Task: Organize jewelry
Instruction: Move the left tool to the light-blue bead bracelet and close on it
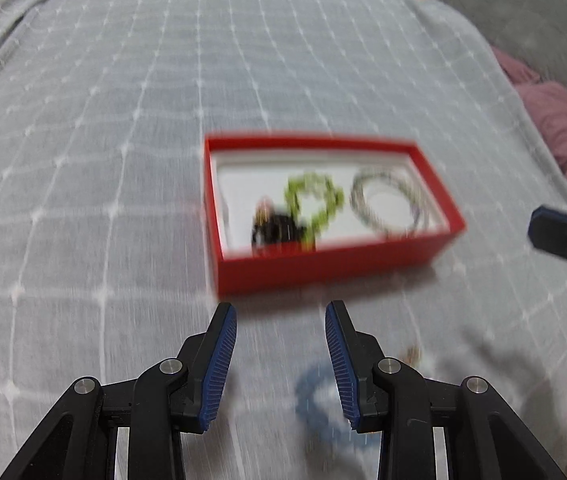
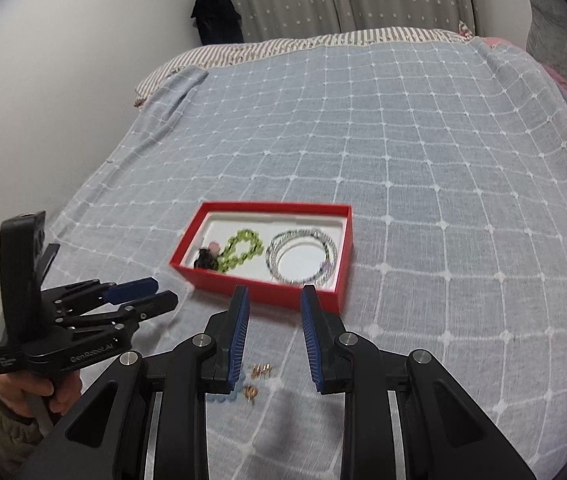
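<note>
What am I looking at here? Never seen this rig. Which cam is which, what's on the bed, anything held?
No robot arm: a person carries a hand-held gripper in each hand, each with a fisheye camera looking along its two fingers.

The left wrist view shows the left hand-held gripper, jaws apart and empty. The right wrist view shows the right hand-held gripper, also apart and empty, plus the left one off to the side.

On the grey checked bedspread sits an open red box holding a green bead bracelet, a pale coiled bracelet and a dark item. Outside it lie a blue bracelet and small gold pieces.
</note>
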Available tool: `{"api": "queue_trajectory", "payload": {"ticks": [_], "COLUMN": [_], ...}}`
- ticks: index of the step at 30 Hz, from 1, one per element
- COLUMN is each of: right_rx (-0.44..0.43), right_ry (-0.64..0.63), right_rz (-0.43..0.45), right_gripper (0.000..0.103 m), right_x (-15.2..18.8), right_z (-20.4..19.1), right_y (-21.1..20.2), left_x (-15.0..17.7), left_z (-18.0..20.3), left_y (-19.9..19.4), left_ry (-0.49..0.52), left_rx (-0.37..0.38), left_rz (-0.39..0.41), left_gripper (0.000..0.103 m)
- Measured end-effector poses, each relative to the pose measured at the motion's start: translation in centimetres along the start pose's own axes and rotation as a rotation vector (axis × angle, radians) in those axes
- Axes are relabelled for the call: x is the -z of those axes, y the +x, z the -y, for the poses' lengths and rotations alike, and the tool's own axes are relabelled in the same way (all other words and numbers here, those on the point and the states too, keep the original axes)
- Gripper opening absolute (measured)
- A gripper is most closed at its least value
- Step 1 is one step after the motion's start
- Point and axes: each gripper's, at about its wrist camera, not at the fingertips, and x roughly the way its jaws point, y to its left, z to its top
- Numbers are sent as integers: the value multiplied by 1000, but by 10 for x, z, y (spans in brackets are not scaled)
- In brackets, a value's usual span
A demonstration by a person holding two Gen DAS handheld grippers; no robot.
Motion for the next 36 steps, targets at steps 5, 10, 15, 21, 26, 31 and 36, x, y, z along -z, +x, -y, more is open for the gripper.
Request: {"api": "queue_trajectory", "payload": {"ticks": [5, 10, 15, 21, 26, 31, 36], "right_rx": [8, -6, -11, -13, -5, -8, 4], "right_ry": [-21, -37, -65, -86, -130, -152, -163], "right_rz": [-24, -20, -38, -79, -134, -170, -199], "right_gripper": [28, 28, 28, 28, 28, 28, 28], "right_x": [13, 18, 25, 32, 40, 46, 51], "right_z": [-6, -12, -19, -25, -32, -36, -36], "right_y": [-3, -7, -4, 10, 26, 38, 46], "left_x": [16, 22, 26, 28, 34, 39, 40], "left_z": [1, 0, -2, 1, 4, 10, 15], "left_y": [0, 6, 9, 15, 25, 33, 34], "left_ry": [-26, -47, -82, -81, -89, -62, -48], "left_rx": [30, 41, 77, 87, 106, 71, 55], "left_rz": [-30, -65, -83, -106, -145, -163, -157], "left_gripper": [39, 39, 39, 33, 25, 14, 9]}}
